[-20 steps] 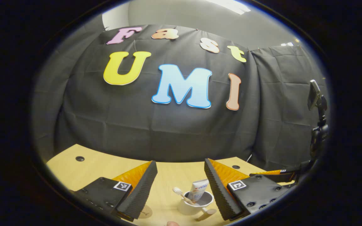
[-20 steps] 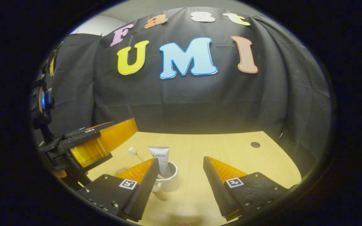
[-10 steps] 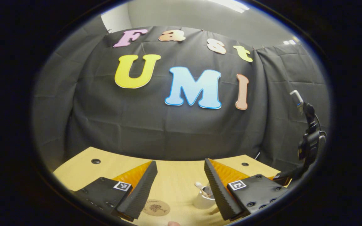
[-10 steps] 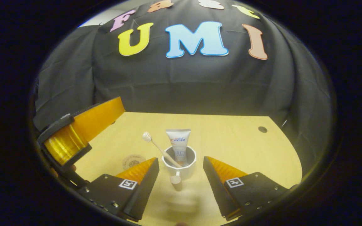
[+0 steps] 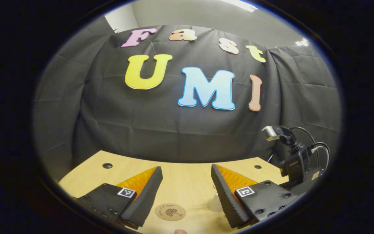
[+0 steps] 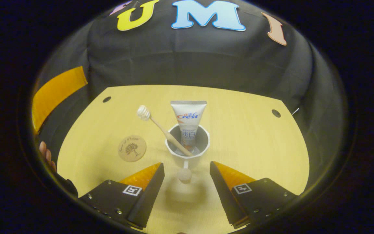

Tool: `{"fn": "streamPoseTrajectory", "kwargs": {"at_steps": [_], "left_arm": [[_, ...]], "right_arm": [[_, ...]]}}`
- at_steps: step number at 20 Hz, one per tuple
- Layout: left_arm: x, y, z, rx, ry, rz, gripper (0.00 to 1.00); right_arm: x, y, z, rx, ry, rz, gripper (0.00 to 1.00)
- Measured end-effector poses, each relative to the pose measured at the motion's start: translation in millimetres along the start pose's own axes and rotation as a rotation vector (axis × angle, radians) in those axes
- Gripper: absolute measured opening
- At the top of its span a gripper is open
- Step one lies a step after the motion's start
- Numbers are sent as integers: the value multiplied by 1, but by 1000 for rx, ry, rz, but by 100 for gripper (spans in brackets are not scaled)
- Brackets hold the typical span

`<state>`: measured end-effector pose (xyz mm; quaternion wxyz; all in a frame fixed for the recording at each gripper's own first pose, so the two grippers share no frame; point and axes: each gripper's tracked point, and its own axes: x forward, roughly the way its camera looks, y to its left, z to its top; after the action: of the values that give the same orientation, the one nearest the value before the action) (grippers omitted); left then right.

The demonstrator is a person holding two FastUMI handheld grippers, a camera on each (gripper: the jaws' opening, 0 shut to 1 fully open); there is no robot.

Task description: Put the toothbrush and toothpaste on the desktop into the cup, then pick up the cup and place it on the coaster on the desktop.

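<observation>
A white cup stands on the wooden desktop, its handle pointing toward me. A wooden toothbrush leans left in the cup and a white toothpaste tube stands upright in it. The round cork coaster lies just left of the cup. My right gripper is open above the desk, its fingers either side of the handle without touching it. My left gripper is open and holds nothing; the coaster lies below its gap. The cup peeks from behind its right finger.
The desktop has small round holes at the far left and far right. The left gripper's finger and a hand sit at the left edge. The right gripper's camera mount rises at the right.
The right gripper rose and tilted down, centring on the cup's handle. The left gripper drew away to the left; the coaster now lies under its gap, the cup behind its right finger.
</observation>
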<state>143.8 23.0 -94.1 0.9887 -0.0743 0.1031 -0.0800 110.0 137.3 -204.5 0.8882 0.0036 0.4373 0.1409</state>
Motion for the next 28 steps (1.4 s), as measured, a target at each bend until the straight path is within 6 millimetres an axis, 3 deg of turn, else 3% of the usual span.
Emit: {"fn": "streamPoseTrajectory", "kwargs": {"at_steps": [11, 15, 16, 17, 20, 21, 23, 24, 28], "left_arm": [[0, 6, -15, -48, 51, -3, 96], [-1, 12, -26, -72, 72, 8, 94], [-1, 14, -28, -76, 75, 11, 96], [-1, 16, -30, -77, 79, 16, 96], [-1, 22, -34, -81, 88, 27, 96], [-2, 24, -35, -80, 90, 30, 96], [-3, 26, -35, -82, 91, 36, 96], [-4, 26, -36, -82, 92, 37, 96], [-6, 27, -35, -80, 88, 40, 94]], "right_arm": [[31, 6, -19, 9, 304, -11, 87], [42, 4, -20, 22, 351, -19, 79], [45, 5, -21, 25, 361, -19, 72], [47, 4, -22, 28, 370, -20, 72], [53, 1, -25, 46, 386, -33, 63], [54, 4, -26, 54, 396, -28, 51], [55, 1, -31, 48, 404, -38, 46], [52, 4, -26, 50, 404, -33, 29], [52, 3, -26, 23, 384, -14, 26]]}}
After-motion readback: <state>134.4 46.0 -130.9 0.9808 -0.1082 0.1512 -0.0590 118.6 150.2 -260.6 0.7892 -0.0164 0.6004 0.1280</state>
